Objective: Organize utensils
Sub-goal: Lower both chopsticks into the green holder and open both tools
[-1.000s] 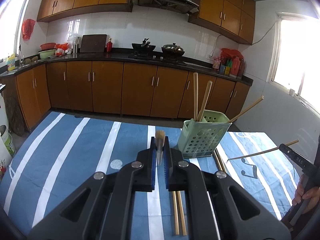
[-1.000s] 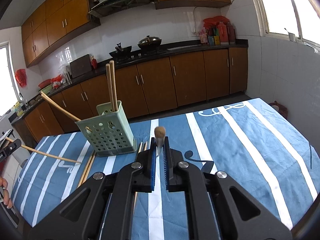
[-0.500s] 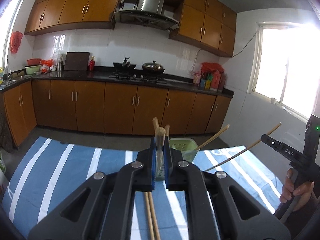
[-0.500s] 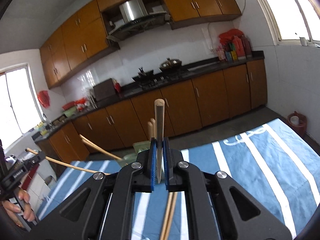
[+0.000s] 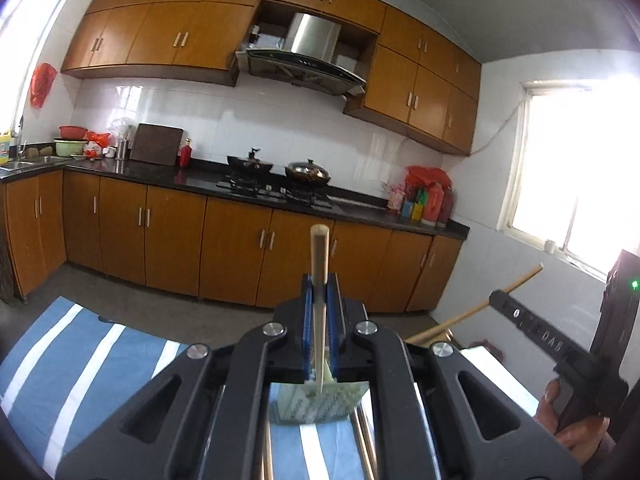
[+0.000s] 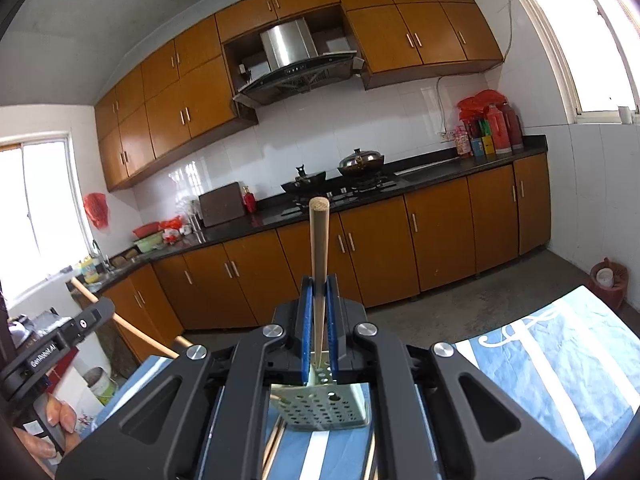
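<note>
My left gripper (image 5: pixel 320 320) is shut on a wooden chopstick (image 5: pixel 319 256) that stands upright, its tip down over the green perforated utensil holder (image 5: pixel 320 402) just below the jaws. My right gripper (image 6: pixel 319 320) is shut on another wooden chopstick (image 6: pixel 319 248), also upright, its tip at the holder's (image 6: pixel 324 408) rim. The right gripper with its chopstick (image 5: pixel 476 308) also shows at the right of the left wrist view. The left gripper's body (image 6: pixel 52 344) shows at the left of the right wrist view.
The holder stands on a blue and white striped tablecloth (image 5: pixel 80 360), also seen in the right wrist view (image 6: pixel 560 368). Loose chopsticks (image 6: pixel 274 446) lie on the cloth beside the holder. Brown kitchen cabinets (image 5: pixel 180 240) and a stove with pots (image 5: pixel 280 172) stand behind.
Both grippers have tilted up and moved in over the holder, turning their chopsticks from pointing forward to upright. The holder has gone from ahead of the jaws to beneath them.
</note>
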Demonstrator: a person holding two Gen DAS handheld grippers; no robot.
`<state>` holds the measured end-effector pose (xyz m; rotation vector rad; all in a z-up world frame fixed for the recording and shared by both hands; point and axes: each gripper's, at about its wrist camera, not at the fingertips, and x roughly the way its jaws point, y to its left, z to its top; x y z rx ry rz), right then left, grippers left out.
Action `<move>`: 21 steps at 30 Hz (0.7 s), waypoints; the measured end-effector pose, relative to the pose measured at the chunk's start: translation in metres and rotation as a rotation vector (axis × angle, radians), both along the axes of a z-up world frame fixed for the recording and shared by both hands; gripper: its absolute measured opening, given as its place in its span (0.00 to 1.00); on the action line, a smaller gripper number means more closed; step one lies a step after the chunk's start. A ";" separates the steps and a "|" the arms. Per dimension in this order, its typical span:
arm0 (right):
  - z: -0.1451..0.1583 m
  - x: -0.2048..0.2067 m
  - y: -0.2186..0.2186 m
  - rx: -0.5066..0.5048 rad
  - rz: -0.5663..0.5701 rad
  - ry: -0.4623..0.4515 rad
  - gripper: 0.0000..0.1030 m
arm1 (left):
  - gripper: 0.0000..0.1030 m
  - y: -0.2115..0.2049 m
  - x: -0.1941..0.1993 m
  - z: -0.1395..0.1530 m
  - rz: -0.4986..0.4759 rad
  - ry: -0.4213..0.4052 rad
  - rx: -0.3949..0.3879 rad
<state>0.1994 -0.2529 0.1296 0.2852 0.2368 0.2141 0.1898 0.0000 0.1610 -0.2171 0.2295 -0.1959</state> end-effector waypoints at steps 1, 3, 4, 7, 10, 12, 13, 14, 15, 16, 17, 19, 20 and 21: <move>-0.002 0.007 0.003 -0.009 -0.002 0.009 0.07 | 0.07 -0.001 0.005 -0.001 0.015 -0.012 -0.003; -0.008 0.014 0.007 -0.024 -0.004 0.028 0.07 | 0.07 -0.003 0.010 -0.001 0.027 -0.035 -0.012; -0.010 0.017 0.009 -0.029 -0.003 0.037 0.07 | 0.07 -0.004 0.012 0.000 0.036 -0.050 -0.014; -0.018 0.022 0.008 -0.030 0.000 0.058 0.07 | 0.07 -0.008 0.017 0.007 0.048 -0.091 -0.016; -0.021 0.024 0.007 -0.028 0.002 0.066 0.07 | 0.07 -0.014 0.021 0.013 0.066 -0.124 -0.004; -0.022 0.026 0.007 -0.033 0.007 0.073 0.07 | 0.07 -0.015 0.022 0.013 0.072 -0.136 -0.013; -0.023 0.026 0.009 -0.038 0.009 0.076 0.07 | 0.07 -0.016 0.024 0.011 0.073 -0.135 -0.018; -0.022 0.029 0.010 -0.042 0.010 0.079 0.07 | 0.07 -0.018 0.027 0.010 0.077 -0.129 -0.014; -0.023 0.029 0.011 -0.046 0.013 0.084 0.07 | 0.07 -0.020 0.030 0.007 0.076 -0.125 -0.012; -0.024 0.030 0.012 -0.050 0.016 0.091 0.07 | 0.07 -0.023 0.034 0.002 0.078 -0.119 -0.005; -0.025 0.032 0.013 -0.055 0.018 0.098 0.07 | 0.07 -0.026 0.037 -0.003 0.084 -0.112 0.008; -0.026 0.035 0.016 -0.062 0.023 0.111 0.07 | 0.07 -0.028 0.045 -0.014 0.081 -0.093 0.023; -0.028 0.036 0.017 -0.064 0.025 0.117 0.07 | 0.07 -0.028 0.049 -0.019 0.080 -0.080 0.025; -0.030 0.037 0.017 -0.067 0.027 0.125 0.07 | 0.07 -0.028 0.052 -0.022 0.076 -0.067 0.024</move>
